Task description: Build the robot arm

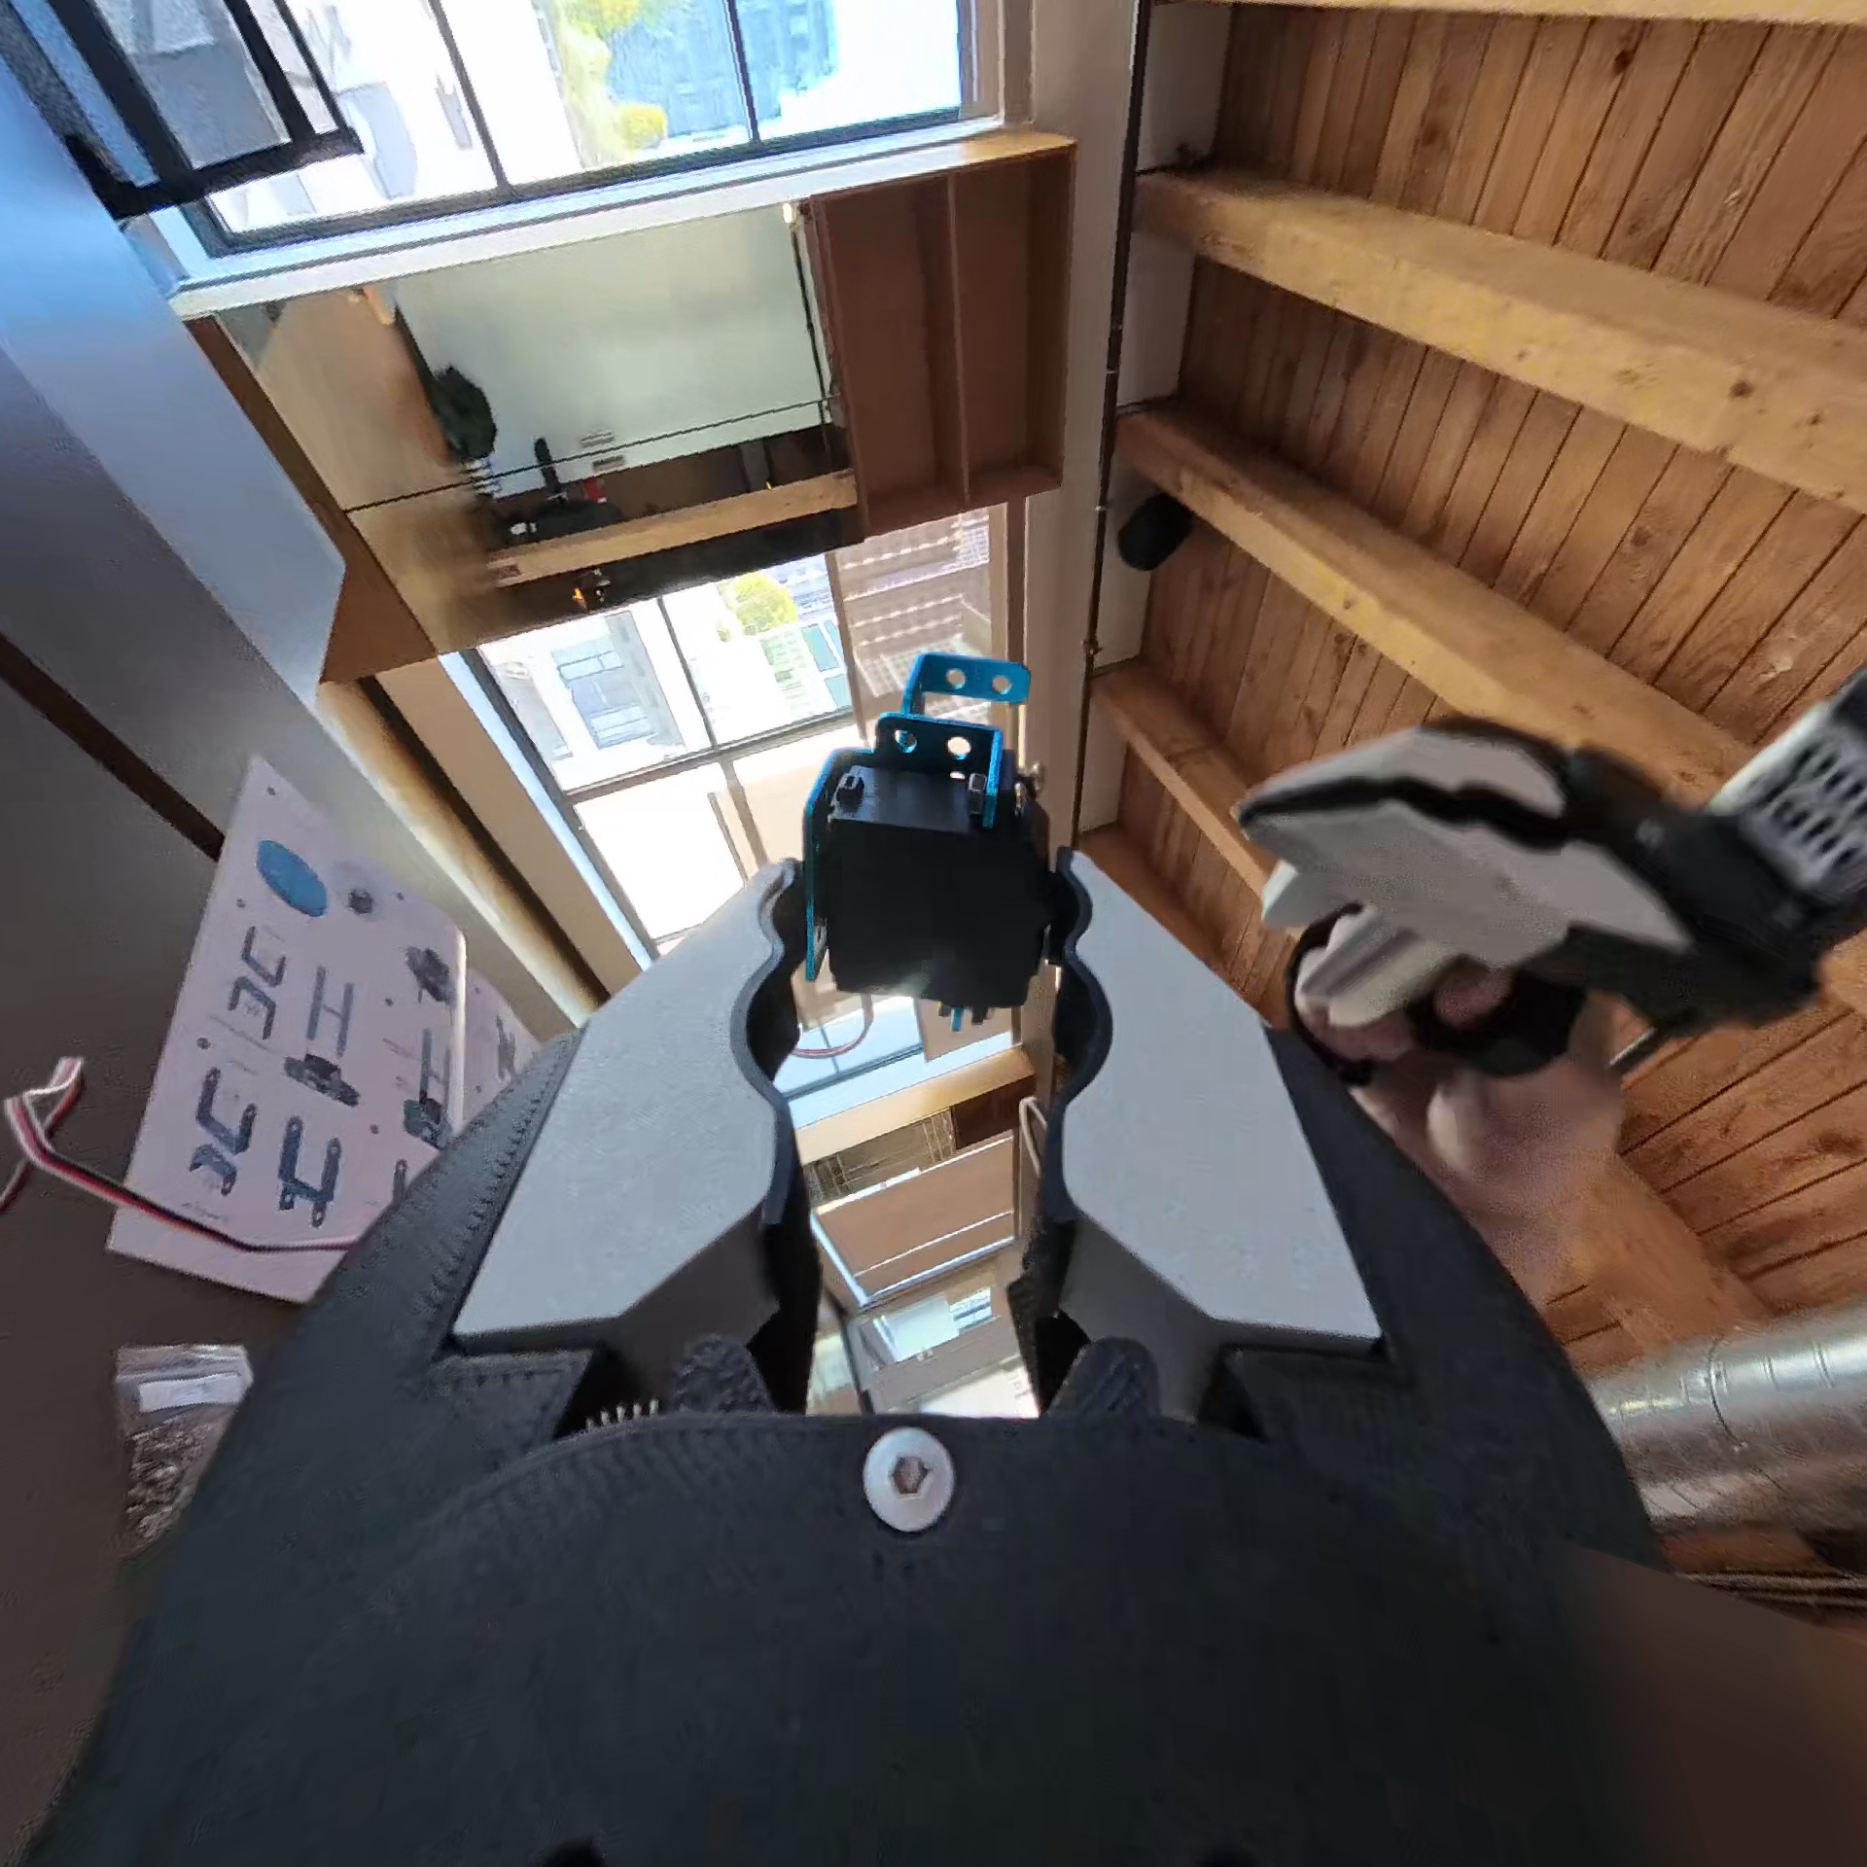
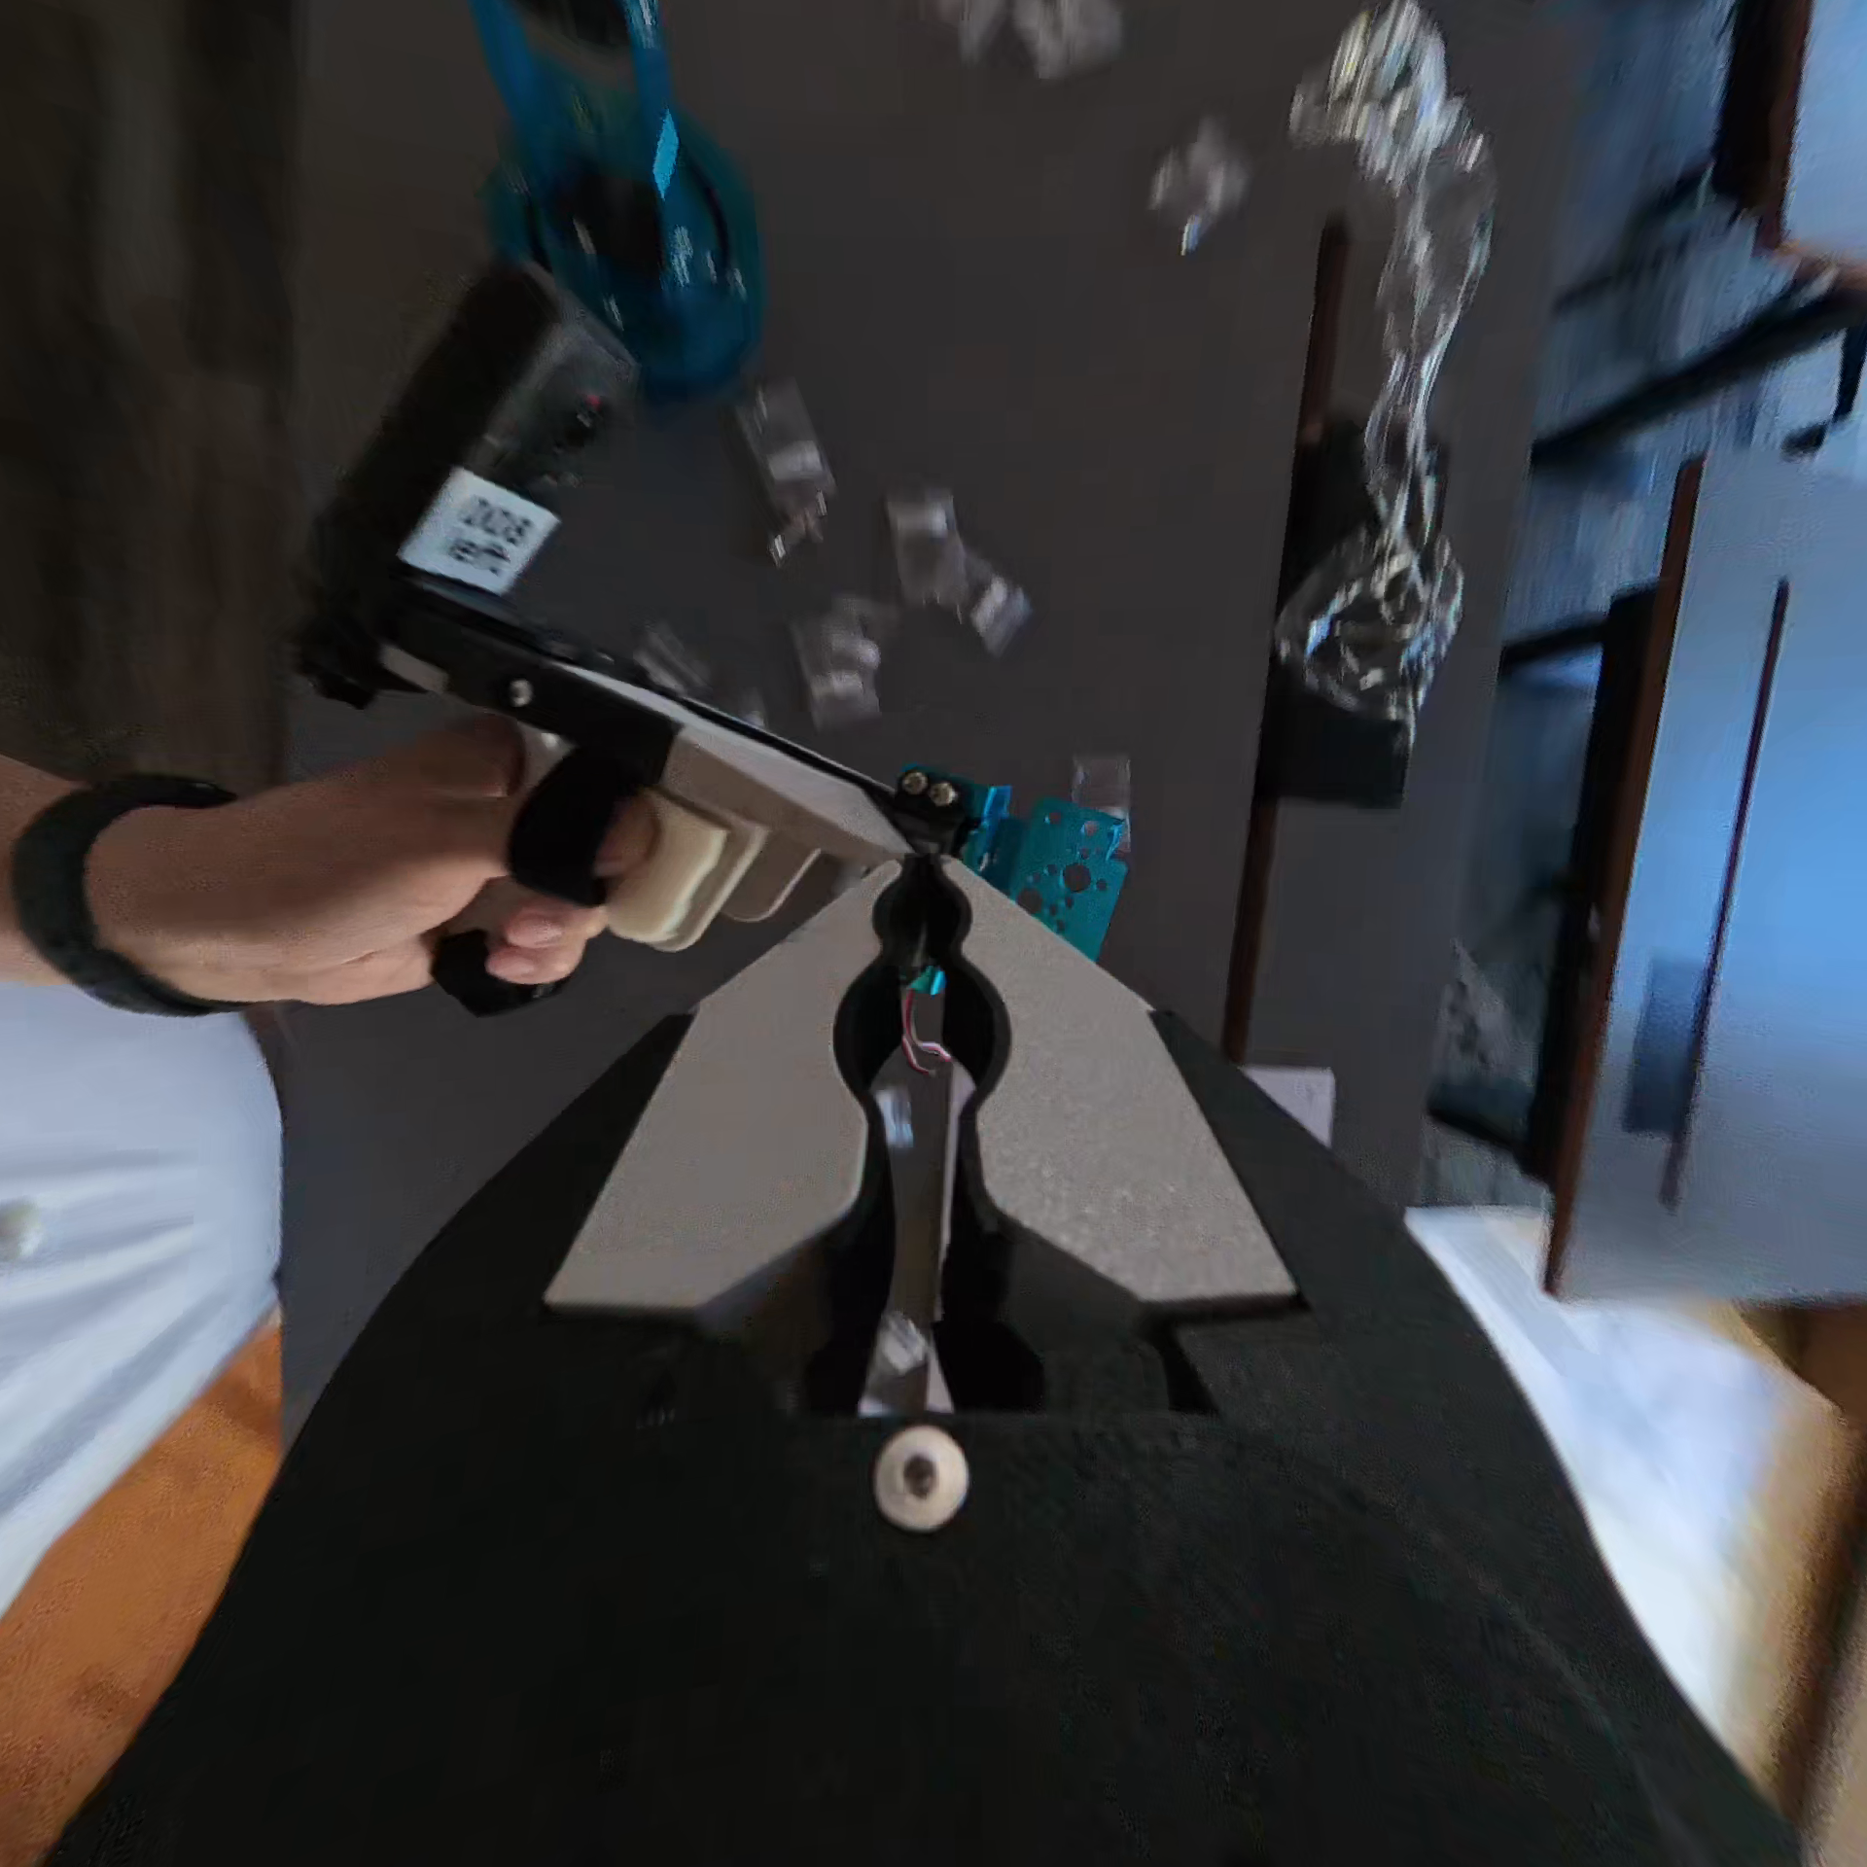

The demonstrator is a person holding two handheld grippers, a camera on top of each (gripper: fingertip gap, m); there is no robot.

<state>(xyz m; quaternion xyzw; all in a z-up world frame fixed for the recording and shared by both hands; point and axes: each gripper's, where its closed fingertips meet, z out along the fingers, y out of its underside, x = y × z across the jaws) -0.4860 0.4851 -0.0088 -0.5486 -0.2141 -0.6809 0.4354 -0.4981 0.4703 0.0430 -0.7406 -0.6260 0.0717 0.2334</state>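
Note:
My left gripper (image 1: 924, 899) points up toward the ceiling and is shut on a black servo with blue metal brackets (image 1: 924, 869), pinched between both fingertips. A thin red wire hangs below the servo. My right gripper (image 2: 919, 869) has its fingertips together and nothing shows clearly between them. It sits just in front of the servo assembly (image 2: 1051, 859). In the left wrist view the right gripper (image 1: 1263, 859) is held by a hand (image 1: 1414, 1051) a short way right of the servo, not touching it. A hand with a black wristband (image 2: 333, 889) holds the left gripper.
A printed sheet of part pictures (image 1: 303, 1030), a red-white-black wire (image 1: 61, 1142) and a bag of small hardware (image 1: 172, 1414) lie on the dark table. Several small clear bags (image 2: 849, 647), a blue part (image 2: 647, 202) and crumpled clear plastic (image 2: 1394, 404) are blurred. A metal duct (image 1: 1738, 1414) runs on the right.

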